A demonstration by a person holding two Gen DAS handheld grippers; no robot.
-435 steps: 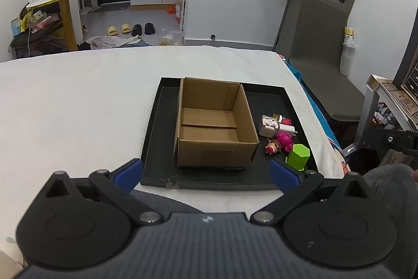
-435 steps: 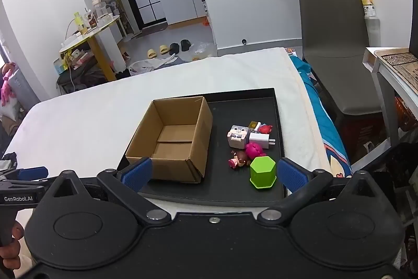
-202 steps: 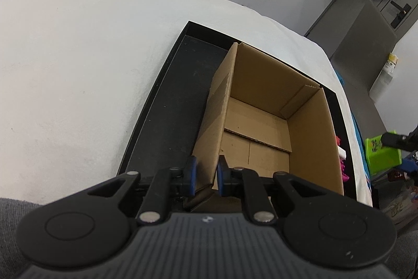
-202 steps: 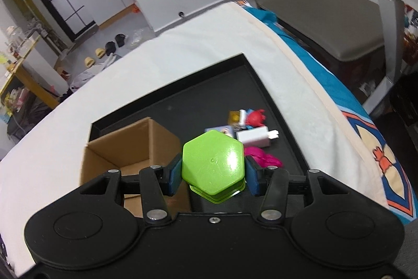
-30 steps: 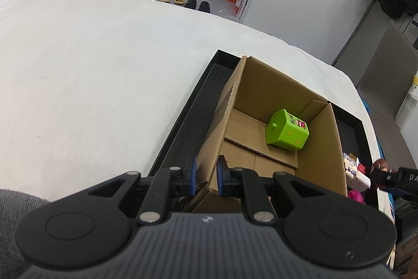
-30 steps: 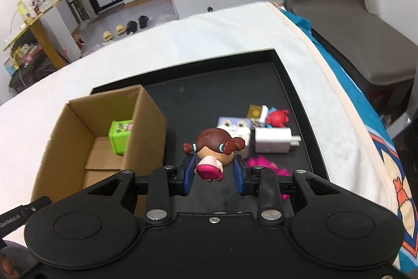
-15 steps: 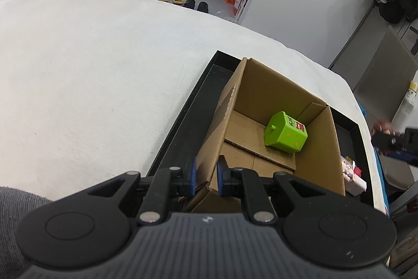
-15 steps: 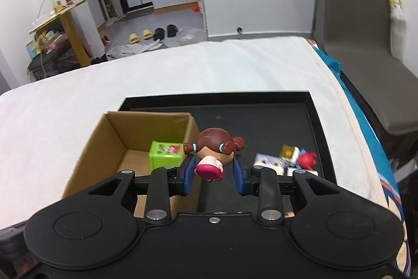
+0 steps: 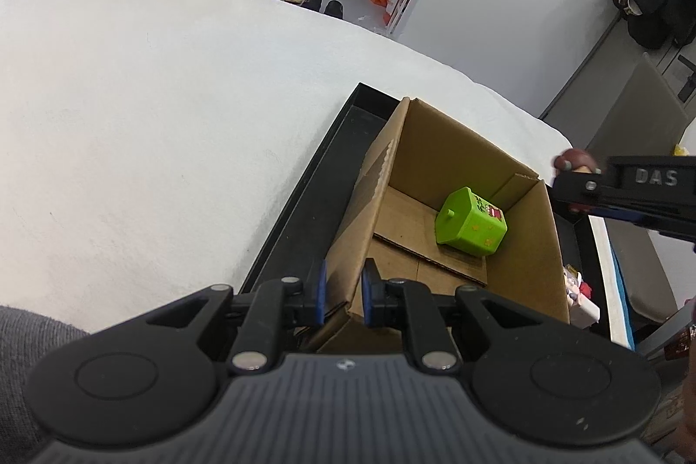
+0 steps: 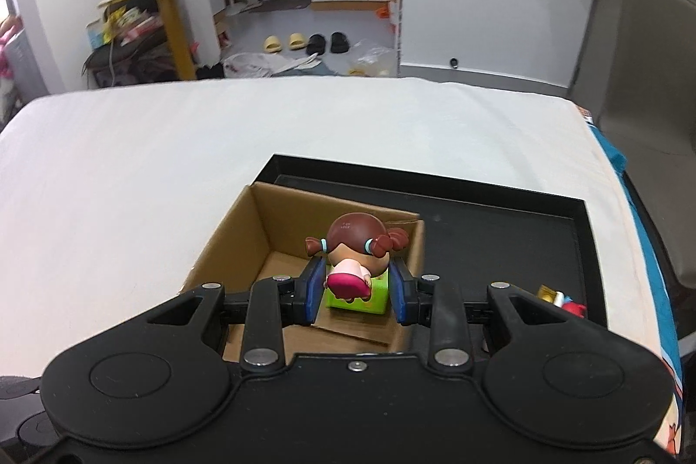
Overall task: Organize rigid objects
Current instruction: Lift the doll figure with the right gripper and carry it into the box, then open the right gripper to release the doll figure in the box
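Item in hand: a small doll figure (image 10: pixel 353 253), brown pigtails, pink dress, clamped between the blue pads of your right gripper (image 10: pixel 354 290), sitting at centre frame in the right wrist view, directly above the open cardboard box (image 10: pixel 261 229). Receiving container: that box, standing in the left part of the black tray (image 10: pixel 500 203); it already holds one green hexagonal block (image 9: pixel 472 222), lying on its side toward the far right corner in the left wrist view. Support: your left gripper (image 9: pixel 341 296) is closed narrow on the box's near wall at lower centre of its frame, pinning the box in place. Remaining stock: a few small toys (image 10: pixel 561 301) on the tray at right of the box, partly hidden behind the gripper body. Handling note: you appear to be at the drop step, so bring the doll lower inside the walls before you part the pads, aiming for bare cardboard floor left of the green block so the doll does not bounce off it. Keep the left grip firm until the doll settles.
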